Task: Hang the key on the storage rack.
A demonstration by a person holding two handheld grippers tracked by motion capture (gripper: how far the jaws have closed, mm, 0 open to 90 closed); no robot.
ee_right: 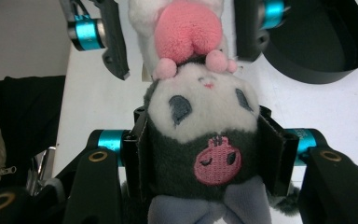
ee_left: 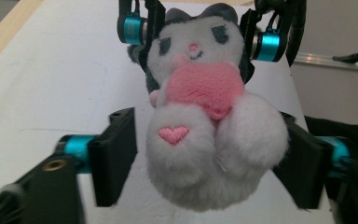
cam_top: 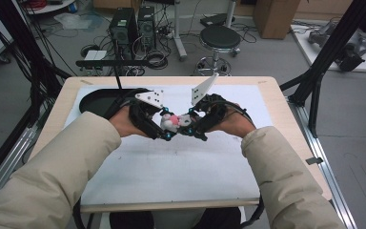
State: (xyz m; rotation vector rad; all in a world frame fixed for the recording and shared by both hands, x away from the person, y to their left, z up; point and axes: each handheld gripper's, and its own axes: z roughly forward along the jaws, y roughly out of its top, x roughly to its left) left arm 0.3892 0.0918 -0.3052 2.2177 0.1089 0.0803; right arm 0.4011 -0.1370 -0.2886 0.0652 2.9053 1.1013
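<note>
A small plush cat [cam_top: 173,121], white-faced with a dark grey hood and a pink heart on its belly, hangs above the middle of the white mat between both grippers. My right gripper [ee_right: 205,158] is shut on the plush's [ee_right: 200,121] hooded head, one pad pressing each side. My left gripper [ee_left: 209,158] straddles the round white lower body of the plush [ee_left: 205,116]. Its left pad stands a little apart from the fur and its right pad sits at the fur's edge. From above, the left gripper [cam_top: 164,126] and right gripper [cam_top: 186,125] face each other, tip to tip.
A black oval tray [cam_top: 97,100] lies at the mat's far left corner, beyond my left hand. The white mat [cam_top: 171,167] covers most of the wooden table [cam_top: 276,95]. A stool [cam_top: 219,38] and computer towers stand on the floor beyond the table.
</note>
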